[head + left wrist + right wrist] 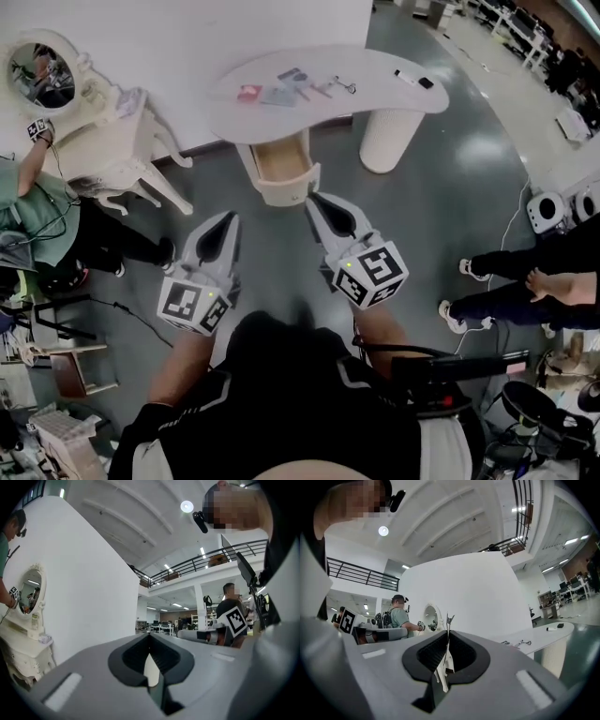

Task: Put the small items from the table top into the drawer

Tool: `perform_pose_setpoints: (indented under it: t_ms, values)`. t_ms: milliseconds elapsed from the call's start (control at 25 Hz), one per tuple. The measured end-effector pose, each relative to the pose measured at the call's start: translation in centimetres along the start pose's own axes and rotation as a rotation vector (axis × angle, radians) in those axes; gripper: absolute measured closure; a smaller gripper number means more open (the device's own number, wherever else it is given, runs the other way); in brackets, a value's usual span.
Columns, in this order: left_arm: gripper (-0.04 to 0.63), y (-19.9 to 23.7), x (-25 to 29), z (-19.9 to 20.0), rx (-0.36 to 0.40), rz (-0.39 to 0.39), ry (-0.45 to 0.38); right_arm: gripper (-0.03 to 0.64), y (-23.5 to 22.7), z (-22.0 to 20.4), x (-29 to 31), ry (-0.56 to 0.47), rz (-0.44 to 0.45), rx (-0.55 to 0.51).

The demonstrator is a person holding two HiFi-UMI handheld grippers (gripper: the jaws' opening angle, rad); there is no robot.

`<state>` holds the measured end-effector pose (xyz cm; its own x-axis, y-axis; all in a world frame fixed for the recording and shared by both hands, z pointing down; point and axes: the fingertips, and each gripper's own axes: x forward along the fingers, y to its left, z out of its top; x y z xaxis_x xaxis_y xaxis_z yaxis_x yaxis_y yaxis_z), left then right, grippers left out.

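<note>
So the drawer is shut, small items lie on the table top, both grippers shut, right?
No: the head view shows the drawer open. The small items do lie on the table top, and the left gripper and right gripper are shut.

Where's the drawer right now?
In the head view, the open drawer sits under the white table top, upper centre, left of its round pedestal, just beyond the right gripper.
</note>
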<state>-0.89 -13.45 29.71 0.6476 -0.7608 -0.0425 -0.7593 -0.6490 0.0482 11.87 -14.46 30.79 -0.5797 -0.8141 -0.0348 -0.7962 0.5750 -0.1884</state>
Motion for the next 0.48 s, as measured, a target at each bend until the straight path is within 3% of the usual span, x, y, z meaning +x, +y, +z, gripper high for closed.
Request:
perform_pose_setpoints:
  t_ms: [480]
  values:
    - [0.595,8.6,4.7,-0.6,-0.016,-0.059,-0.003,0.6,-2.4,-0.3,8.7,0.019,-0.049,-0.031]
